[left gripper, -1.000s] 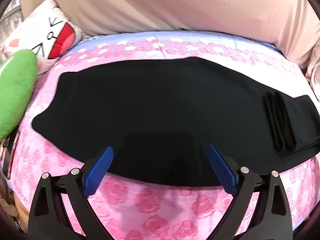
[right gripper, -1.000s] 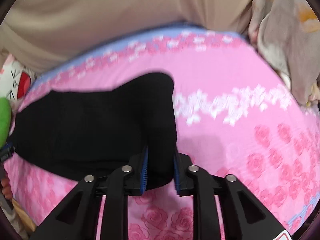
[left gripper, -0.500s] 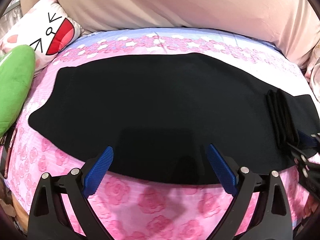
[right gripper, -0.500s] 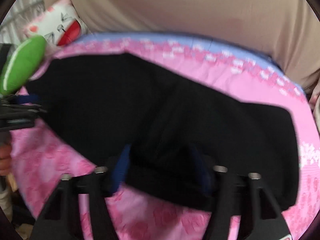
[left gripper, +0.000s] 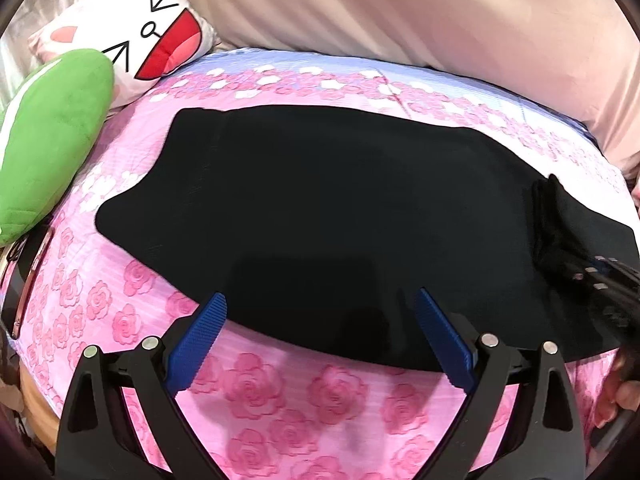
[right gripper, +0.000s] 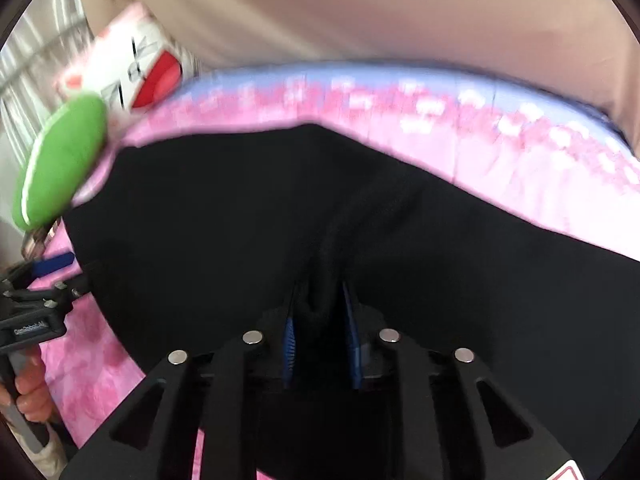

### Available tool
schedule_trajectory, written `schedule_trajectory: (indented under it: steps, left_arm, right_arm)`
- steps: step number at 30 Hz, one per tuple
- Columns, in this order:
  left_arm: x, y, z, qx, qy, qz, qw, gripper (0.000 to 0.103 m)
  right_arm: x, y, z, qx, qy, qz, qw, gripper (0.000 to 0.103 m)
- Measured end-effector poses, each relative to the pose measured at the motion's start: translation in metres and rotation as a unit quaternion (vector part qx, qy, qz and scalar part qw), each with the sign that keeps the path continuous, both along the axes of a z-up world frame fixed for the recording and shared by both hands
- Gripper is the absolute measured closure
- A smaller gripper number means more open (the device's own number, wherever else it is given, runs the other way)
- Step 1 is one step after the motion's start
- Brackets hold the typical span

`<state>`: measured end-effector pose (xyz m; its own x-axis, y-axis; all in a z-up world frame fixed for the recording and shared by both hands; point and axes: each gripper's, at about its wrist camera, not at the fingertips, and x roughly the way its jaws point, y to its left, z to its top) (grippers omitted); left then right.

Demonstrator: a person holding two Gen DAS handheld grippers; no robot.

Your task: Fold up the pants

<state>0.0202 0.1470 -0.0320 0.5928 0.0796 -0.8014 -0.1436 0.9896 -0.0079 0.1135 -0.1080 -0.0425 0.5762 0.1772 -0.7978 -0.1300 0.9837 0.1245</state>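
Left wrist view
- Black fabric pants [left gripper: 328, 216]: spread flat across the bed, waist end toward the left, far end bunched into a ridge at the right.
- Bed with pink rose-print sheet [left gripper: 280, 404]: carries the pants; a blue and white flowered band runs along its far edge.
- Left gripper [left gripper: 320, 344], black frame with blue ribbed fingers [left gripper: 198, 340]: fingers stand wide apart, nothing between them, tips over the near hem of the pants.
- Right gripper [left gripper: 576, 270], black: enters from the right edge at the bunched end of the pants; a hand [left gripper: 620, 396] shows below it.
- Green plush cushion [left gripper: 48, 140]: at the left edge of the bed.
- White cushion with a cartoon face and red mouth [left gripper: 132, 36]: behind the green cushion.
- Beige draped cloth [left gripper: 400, 8]: along the far side of the bed.

Right wrist view (blurred)
- Right gripper [right gripper: 320, 336]: fingers narrow and closing, a raised fold of the pants [right gripper: 224, 216] pinched between the blue pads.
- Left gripper [right gripper: 54, 270]: at the left edge beside the pants; one blue finger shows, its state is not readable here; a hand [right gripper: 28, 392] grips its handle.
- Green plush cushion [right gripper: 60, 160] and white cushion [right gripper: 132, 64]: upper left.
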Motion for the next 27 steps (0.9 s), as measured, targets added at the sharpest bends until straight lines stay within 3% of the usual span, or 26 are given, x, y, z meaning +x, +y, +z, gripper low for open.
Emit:
schedule_trajectory:
  steps: [2,4,6,8,13,15,16,17,19,21,22,24,26,27]
  left_arm:
    - [0.0,0.007,-0.001,0.003,-0.002,0.005,1.0,0.01]
    - [0.003,0.012,-0.005,-0.003,0.001,0.013,0.9999,0.01]
    - [0.007,0.014,-0.009,-0.007,0.007,0.017,0.9998,0.01]
    - [0.009,0.016,-0.009,-0.01,0.006,0.021,0.9997,0.01]
    - [0.007,0.021,-0.007,0.0,0.003,0.024,0.9997,0.01]
    - [0.008,0.022,-0.01,-0.002,0.006,0.026,0.9996,0.01]
    - [0.009,0.022,-0.01,-0.003,0.007,0.026,0.9996,0.01]
    - [0.009,0.022,-0.01,-0.003,0.008,0.026,0.9996,0.01]
    - [0.008,0.024,-0.008,0.0,0.005,0.027,0.9996,0.01]
    - [0.004,0.037,-0.003,0.001,-0.008,0.047,0.9989,0.01]
    - [0.003,0.046,0.0,-0.007,-0.017,0.061,0.998,0.01]
    - [0.0,0.08,0.004,-0.059,-0.031,0.104,0.9923,0.005]
    - [0.005,0.124,-0.006,-0.153,-0.025,0.15,0.9766,0.005]
    - [0.007,0.138,-0.012,-0.181,-0.019,0.165,0.9693,0.005]
  right_arm:
    - [-0.012,-0.005,0.024,0.035,-0.019,-0.006,0.999,0.076]
    - [-0.016,-0.01,0.039,0.028,-0.037,-0.015,0.999,0.079]
    - [-0.006,-0.014,0.032,0.015,-0.025,-0.021,0.999,0.081]
    - [0.018,-0.017,-0.002,-0.014,0.033,-0.031,0.999,0.084]
    - [0.007,-0.007,0.03,0.039,-0.023,-0.04,0.998,0.085]
    - [0.014,0.0,0.022,0.004,-0.017,-0.038,0.999,0.085]
    - [0.025,0.005,0.004,-0.021,0.008,-0.036,0.999,0.085]
    - [0.028,0.005,-0.003,-0.014,0.01,-0.037,0.999,0.086]
    - [0.023,0.003,0.01,-0.001,0.002,-0.04,0.999,0.087]
    - [0.012,-0.001,0.032,0.015,-0.036,-0.042,0.998,0.087]
    - [0.009,-0.003,0.035,0.014,-0.039,-0.045,0.998,0.087]
    - [0.004,-0.01,0.04,0.013,-0.042,-0.055,0.998,0.087]
    - [-0.003,-0.013,0.039,0.003,-0.043,-0.058,0.997,0.086]
    - [-0.009,-0.015,0.038,0.0,-0.043,-0.064,0.997,0.085]
